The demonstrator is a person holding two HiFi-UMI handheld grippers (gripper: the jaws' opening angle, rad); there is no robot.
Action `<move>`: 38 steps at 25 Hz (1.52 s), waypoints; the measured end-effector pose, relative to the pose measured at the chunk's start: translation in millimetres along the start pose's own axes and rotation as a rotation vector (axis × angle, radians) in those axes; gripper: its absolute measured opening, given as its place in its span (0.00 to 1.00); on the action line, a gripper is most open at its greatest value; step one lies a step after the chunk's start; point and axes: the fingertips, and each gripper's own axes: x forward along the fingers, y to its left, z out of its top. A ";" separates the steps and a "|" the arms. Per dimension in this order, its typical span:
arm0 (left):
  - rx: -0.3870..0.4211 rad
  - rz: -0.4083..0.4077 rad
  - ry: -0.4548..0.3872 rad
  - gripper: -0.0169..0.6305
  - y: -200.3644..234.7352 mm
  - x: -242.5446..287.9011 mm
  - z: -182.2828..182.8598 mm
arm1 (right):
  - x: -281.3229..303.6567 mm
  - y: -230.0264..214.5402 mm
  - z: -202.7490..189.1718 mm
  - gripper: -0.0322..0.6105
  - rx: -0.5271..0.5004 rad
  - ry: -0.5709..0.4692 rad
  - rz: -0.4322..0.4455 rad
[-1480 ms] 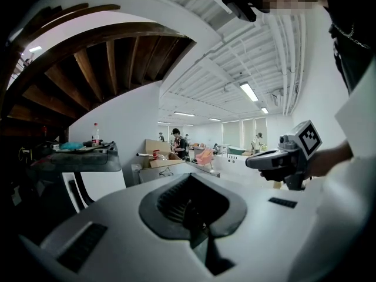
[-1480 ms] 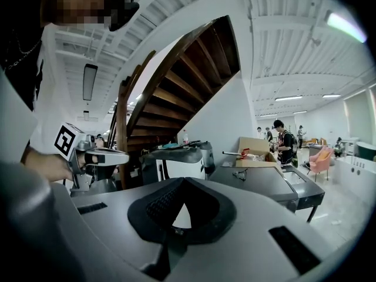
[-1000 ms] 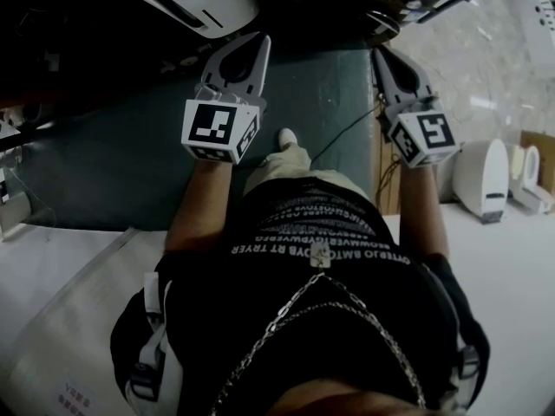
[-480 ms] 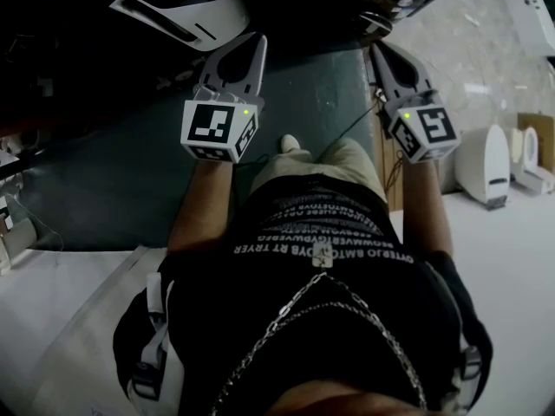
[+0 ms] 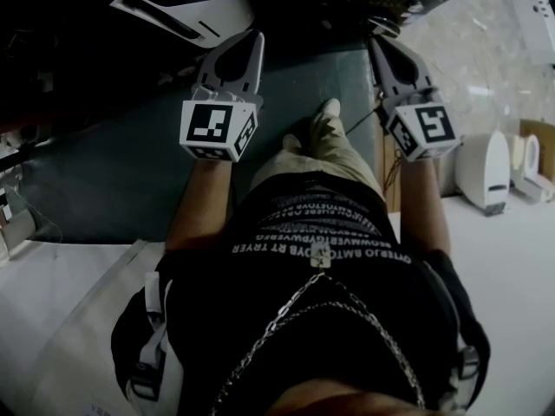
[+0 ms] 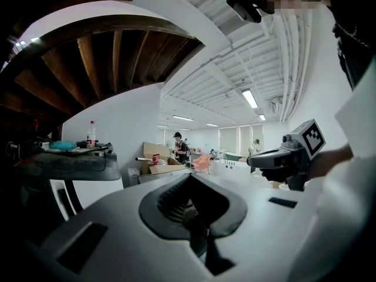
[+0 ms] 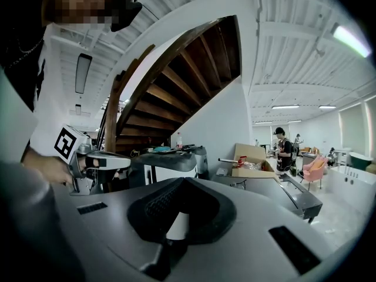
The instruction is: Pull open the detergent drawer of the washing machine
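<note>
both grippers are held out in front of the person, level with each other and well apart, over a dark green floor mat (image 5: 113, 172). the left gripper (image 5: 250, 42) is clenched, its 2 jaws pressed together with nothing between them. the right gripper (image 5: 381, 46) is likewise closed to a point and empty. one shoe (image 5: 328, 111) shows on the mat between the 2 grippers.

ahead, under a wooden staircase (image 7: 176, 69), stands a white-fronted unit (image 7: 167, 172) with a dark grey cover on top; this may be the washing machine, but it is small and dim. it is well apart from both grippers, and the detergent drawer cannot be made out in any view. a clear bottle (image 7: 178, 140) with a red cap stands upright on that dark cover, among some flat clutter.

just beside the unit, further into the room, an open cardboard box (image 7: 251, 155) sits with its flaps up. a red item and some pale wrapping show at its near edge, and the rest of its contents is out of sight. a grey desk (image 7: 296, 195) runs from the box towards the right gripper.

in the head view, a white curved casing (image 5: 186, 3) with dark slots lies at the top edge, beyond the left gripper.
</note>
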 end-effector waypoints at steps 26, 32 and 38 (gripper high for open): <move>-0.045 0.069 0.044 0.03 41.1 88.7 -1.4 | 85.2 -70.8 -1.4 0.05 -0.002 0.056 0.109; -0.044 0.072 0.046 0.03 45.9 114.6 2.2 | 103.7 -91.6 -0.3 0.05 0.000 0.052 0.125; -0.049 0.085 0.047 0.03 52.3 143.8 10.7 | 124.5 -112.6 -1.0 0.05 -0.004 0.061 0.143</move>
